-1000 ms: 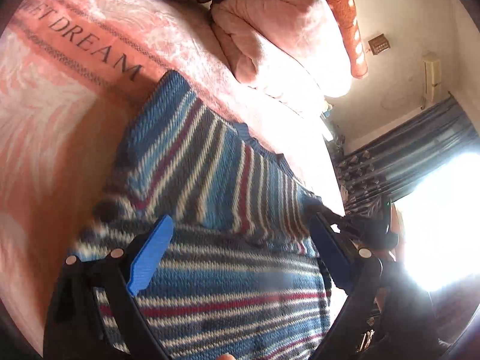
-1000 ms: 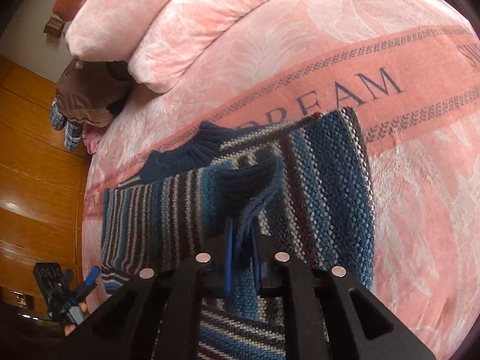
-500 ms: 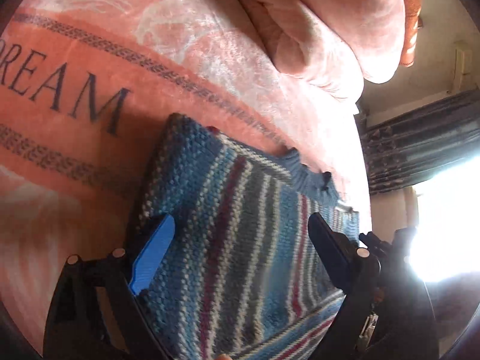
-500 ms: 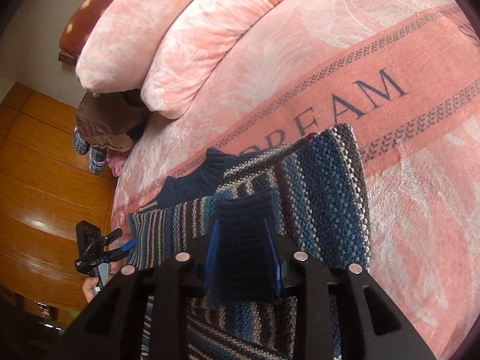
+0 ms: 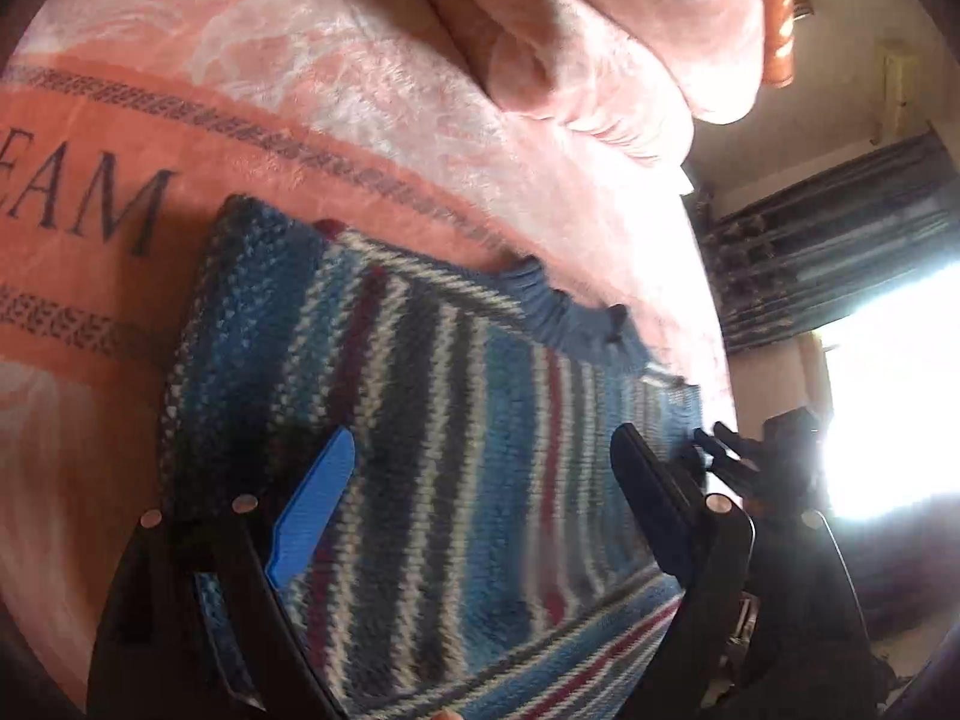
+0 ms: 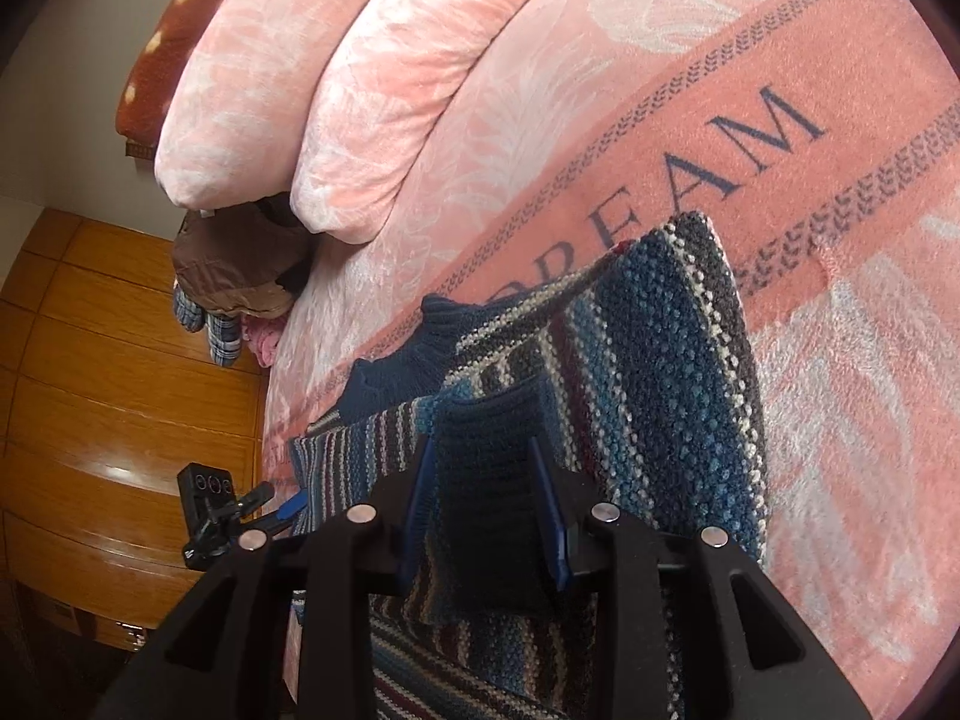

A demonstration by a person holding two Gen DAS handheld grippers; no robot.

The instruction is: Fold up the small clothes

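A blue, white and maroon striped knit sweater (image 5: 456, 420) lies flat on the pink blanket (image 5: 372, 96), its ribbed collar (image 5: 558, 318) toward the pillows. My left gripper (image 5: 480, 480) hovers over the sweater's body, open wide with nothing between its fingers. In the right wrist view the sweater (image 6: 672, 372) has a sleeve folded across it. The dark blue sleeve cuff (image 6: 486, 480) lies between the parted fingers of my right gripper (image 6: 483, 489), which is open. The left gripper (image 6: 240, 516) shows at the sweater's far edge, and the right gripper (image 5: 756, 456) appears past the sweater's right edge.
Two pink pillows (image 6: 336, 78) lie at the head of the bed. A brown cloth with plaid pieces (image 6: 240, 276) hangs beside them. Wooden panelling (image 6: 108, 396) runs along the bed's left side. Dark curtains (image 5: 840, 240) and a bright window (image 5: 888, 396) stand to the right.
My right gripper was shut on the sleeve cuff and has opened; the cuff now rests on the sweater. My left gripper has swung toward the collar side, staying open.
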